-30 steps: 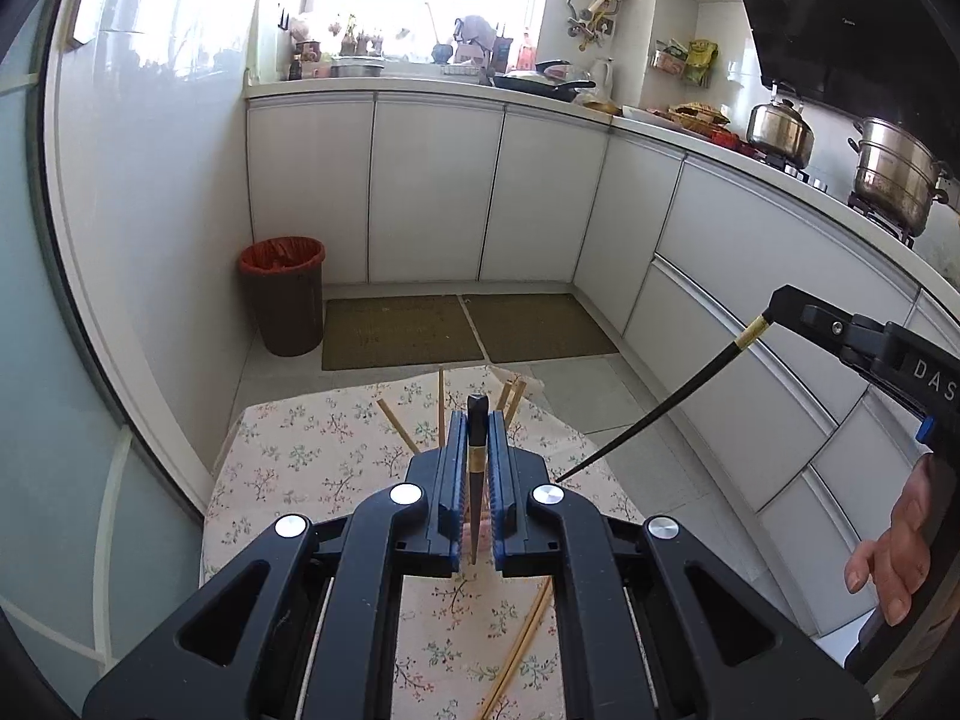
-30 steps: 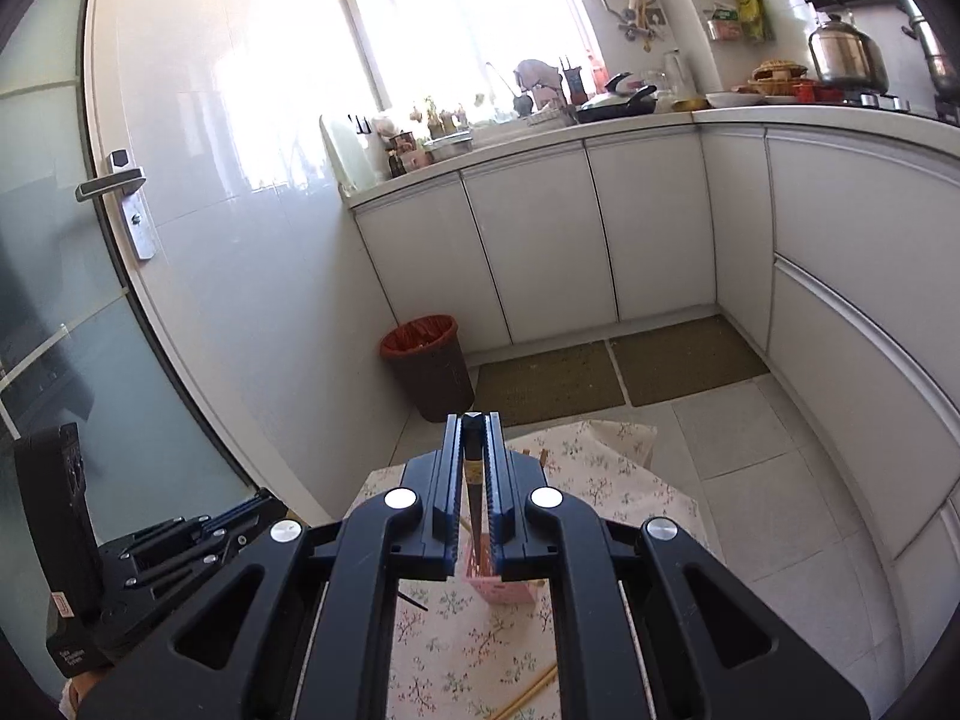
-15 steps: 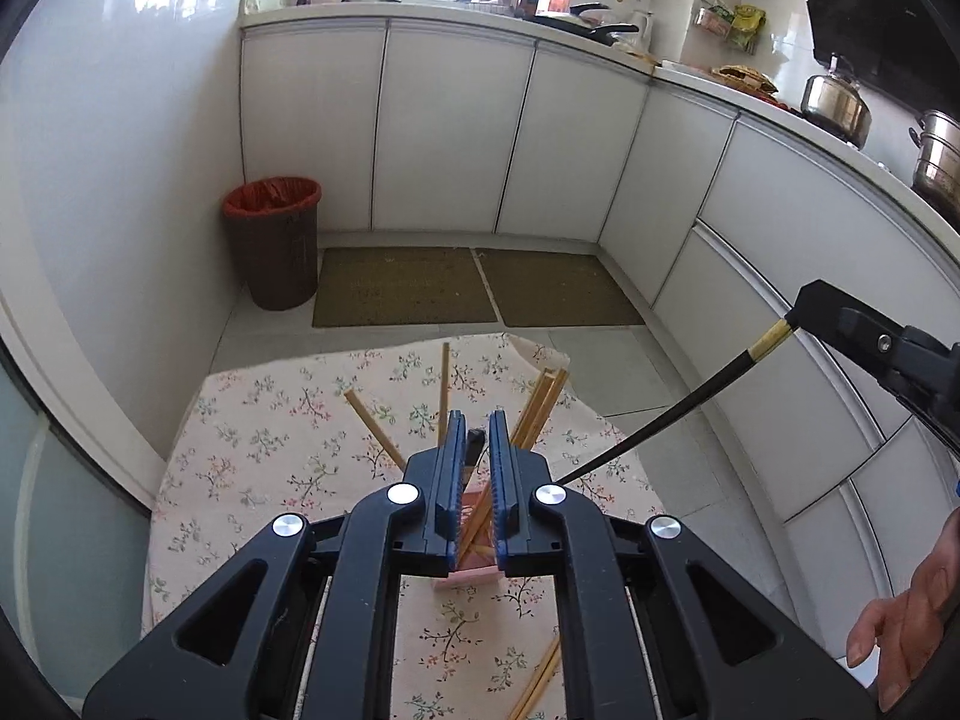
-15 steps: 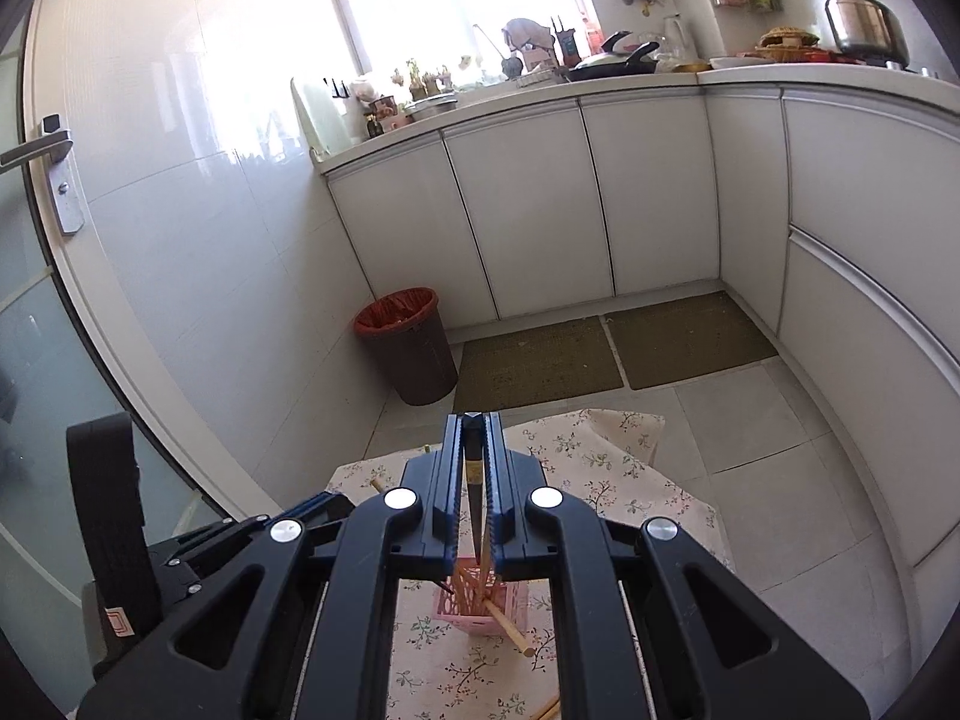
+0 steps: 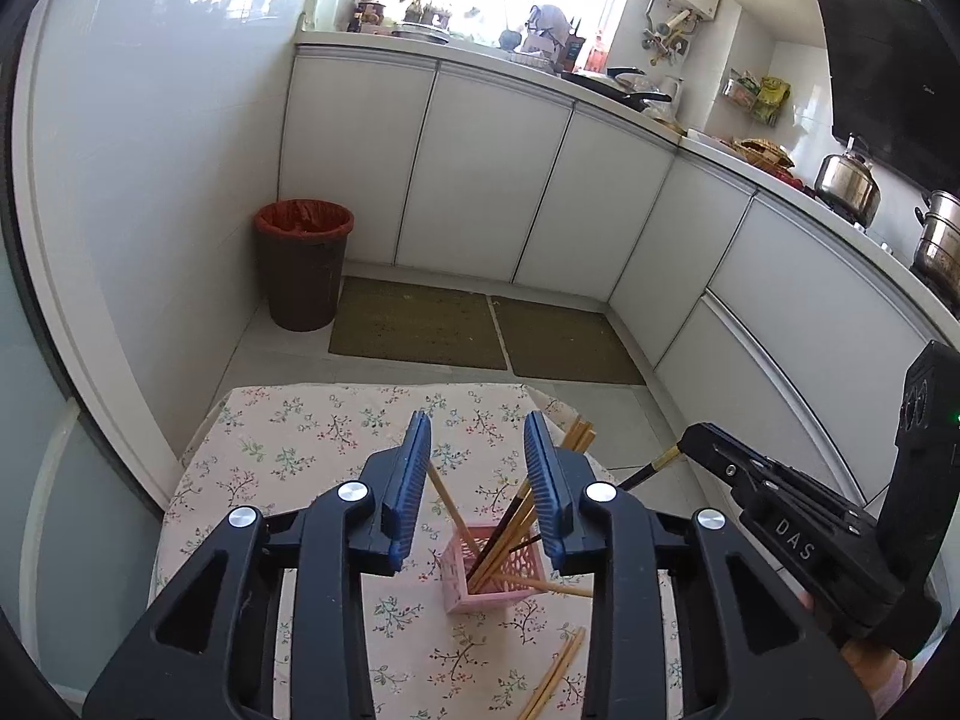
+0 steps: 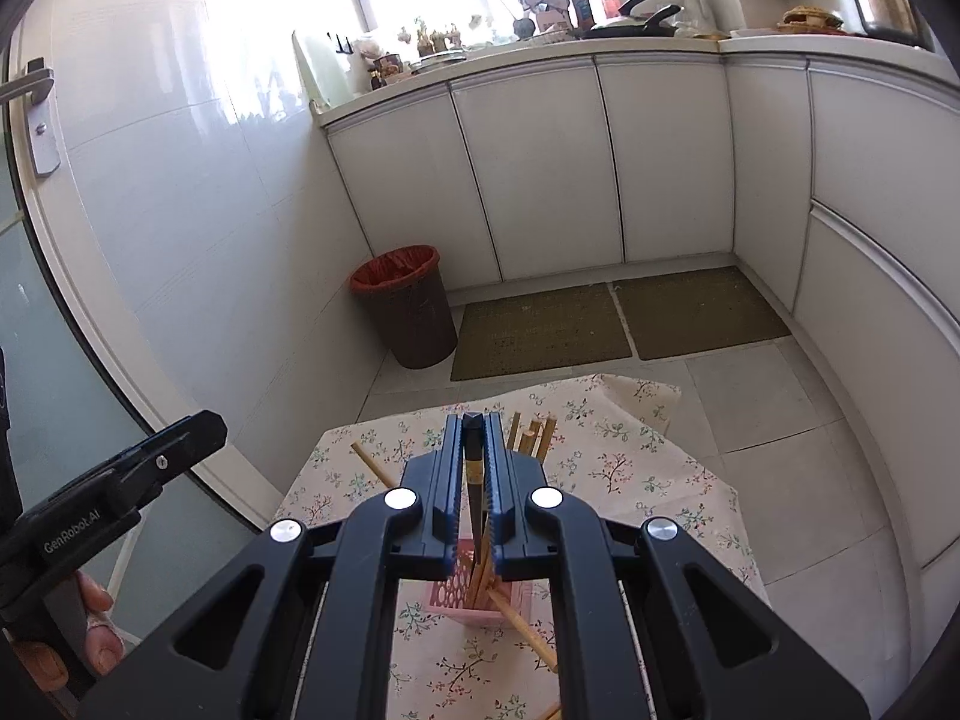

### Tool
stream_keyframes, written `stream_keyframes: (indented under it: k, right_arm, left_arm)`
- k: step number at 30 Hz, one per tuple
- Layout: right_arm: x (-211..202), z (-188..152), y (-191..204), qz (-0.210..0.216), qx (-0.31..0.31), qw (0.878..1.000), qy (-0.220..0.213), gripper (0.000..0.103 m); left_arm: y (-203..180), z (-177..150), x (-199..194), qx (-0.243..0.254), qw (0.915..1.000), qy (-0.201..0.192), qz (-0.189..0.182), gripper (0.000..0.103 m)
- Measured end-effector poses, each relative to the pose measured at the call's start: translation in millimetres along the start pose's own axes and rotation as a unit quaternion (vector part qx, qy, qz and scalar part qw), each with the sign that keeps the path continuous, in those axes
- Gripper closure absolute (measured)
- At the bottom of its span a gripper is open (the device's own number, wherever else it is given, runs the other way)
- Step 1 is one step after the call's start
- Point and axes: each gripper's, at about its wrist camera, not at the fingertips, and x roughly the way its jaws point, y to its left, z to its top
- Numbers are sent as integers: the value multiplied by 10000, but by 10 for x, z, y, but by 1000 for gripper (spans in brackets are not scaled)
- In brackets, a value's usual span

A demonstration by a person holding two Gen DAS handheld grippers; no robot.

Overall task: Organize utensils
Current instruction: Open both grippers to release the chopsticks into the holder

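A pink perforated holder (image 5: 498,570) stands on the floral tablecloth (image 5: 288,450) and holds several wooden chopsticks and a dark one. My left gripper (image 5: 477,468) is open and empty, directly above the holder. My right gripper (image 6: 476,468) is shut on a black chopstick with a gold band (image 6: 474,480). It holds the chopstick upright over the holder (image 6: 474,594). In the left wrist view the right gripper (image 5: 780,516) enters from the right, its chopstick (image 5: 651,468) slanting down toward the holder.
Loose wooden chopsticks (image 5: 552,678) lie on the cloth near the front. One chopstick (image 6: 522,630) pokes out through the holder's side. A red-lined bin (image 5: 303,264) and two floor mats (image 5: 420,330) lie beyond the table, by white cabinets.
My left gripper has opened and let go of its dark chopstick, which now stands in the holder. My right gripper has moved closer over the holder with its chopstick.
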Motion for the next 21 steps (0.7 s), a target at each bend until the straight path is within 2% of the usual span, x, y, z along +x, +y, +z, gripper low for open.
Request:
stream_keyframes:
  k: [2,6,10,12,14,16,18,21]
  right_arm:
    - [67,-50,40,-66,-47,9999,116,95]
    - [-79,-10,117,-258,-239,9993,-86,95]
    - [-302,8,158,-515,-435,9973,-278,95]
    - [-391,10,156,-587,-462,9967,-307,90]
    - [-491,-12,143,-655,-485,9960,-372,73]
    - [-599,-51,130,-733,-491,9950,-459,67]
    - [-694,-88,123,-771,-507,9946,-480,65]
    - [-828,-166,115,-850,-513,9938,-507,55]
  left_arm:
    - [44,-66,48,-14,9999,93,130,71]
    - [96,-135,22,16,9993,123,339,71]
    - [70,-162,-108,52,9993,18,375,62]
    - [27,-182,-196,98,9991,-60,401,59]
    - [-9,-203,-258,137,9991,-92,397,54]
    - [-59,-233,-331,169,9989,-133,424,50]
    - [-95,-262,-397,188,9987,-151,438,46]
    - [-147,-319,-495,219,9984,-179,484,38]
